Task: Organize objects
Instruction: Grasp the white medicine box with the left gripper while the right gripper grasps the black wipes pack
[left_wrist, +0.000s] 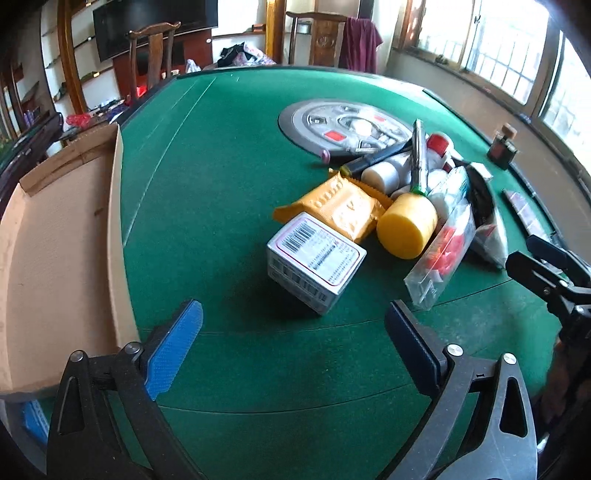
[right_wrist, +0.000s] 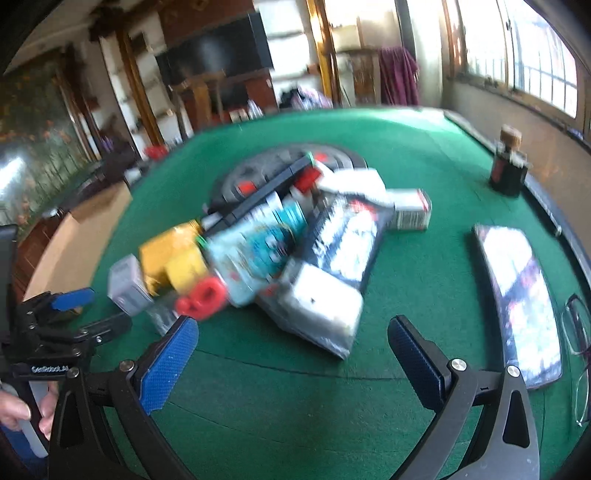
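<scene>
Holding left: we keep the left gripper spread wide above the green table, nothing between its blue pads.
Holding right: we keep the right gripper equally spread and empty; its view is motion-blurred.
Nearest item: the white barcode box sits just ahead of our left gripper, tilted on one edge.
Behind the box: the orange packet touches it; the yellow cylinder lies on its side just beside the packet.
Right of cylinder: a clear zip bag with red contents leans against the pile.
Pile rear: white bottles and a dark pen-like tool overlap the round centre panel.
Left edge: a cardboard box stands open, well apart from the pile.
Far right: a dark bottle with a cork-coloured top stands near the rail; a glossy flat packet lies nearer us.
</scene>
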